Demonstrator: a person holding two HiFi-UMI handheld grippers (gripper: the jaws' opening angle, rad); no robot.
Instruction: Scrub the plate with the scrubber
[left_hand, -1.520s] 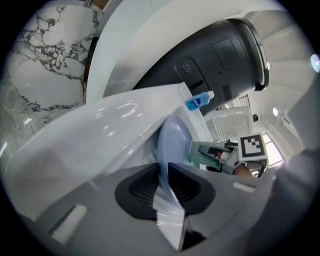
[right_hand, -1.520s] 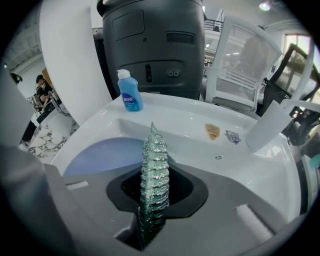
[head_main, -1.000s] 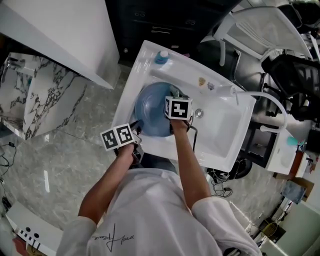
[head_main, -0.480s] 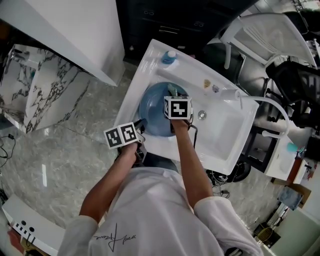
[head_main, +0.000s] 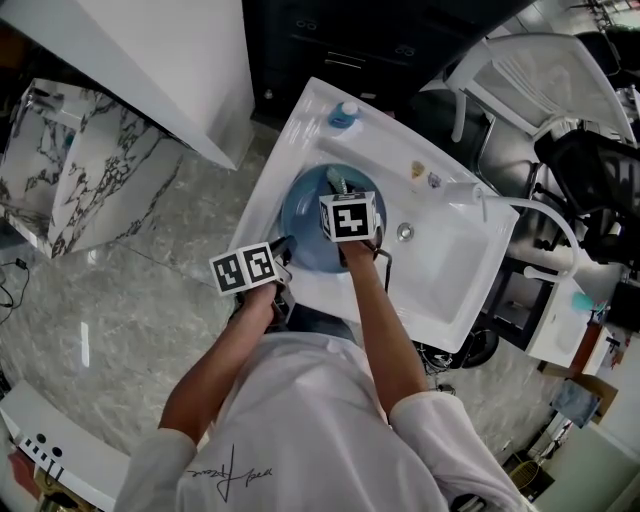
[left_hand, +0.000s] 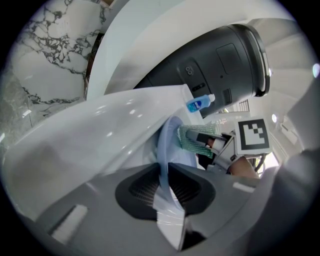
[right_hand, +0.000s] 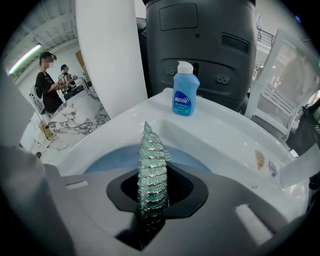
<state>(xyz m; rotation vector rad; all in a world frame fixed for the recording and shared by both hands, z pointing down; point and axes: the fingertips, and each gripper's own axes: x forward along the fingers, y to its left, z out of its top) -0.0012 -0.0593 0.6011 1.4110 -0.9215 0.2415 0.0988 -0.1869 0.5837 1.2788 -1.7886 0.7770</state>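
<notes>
A blue plate (head_main: 305, 228) lies in the white sink (head_main: 445, 270). My left gripper (head_main: 276, 262) is shut on the plate's near left rim; the left gripper view shows that rim (left_hand: 164, 160) edge-on, pinched between the jaws. My right gripper (head_main: 345, 205) is over the plate, shut on a green glittery scrubber (right_hand: 151, 177) that sticks out ahead of its jaws. The scrubber (left_hand: 192, 137) rests against the plate's face in the left gripper view. The plate (right_hand: 107, 157) shows as a blue arc beneath the scrubber in the right gripper view.
A blue soap bottle (right_hand: 185, 96) stands on the sink's far rim, also seen as the bottle (head_main: 345, 113) at the sink's top corner. A dark machine (right_hand: 200, 45) stands behind the sink. A faucet (head_main: 462, 188) sits at the right. Marble surfaces (head_main: 70, 170) lie left; two people (right_hand: 50, 80) stand far off.
My right gripper has slid with the scrubber toward the plate's far side. The left gripper still holds the rim in the same place.
</notes>
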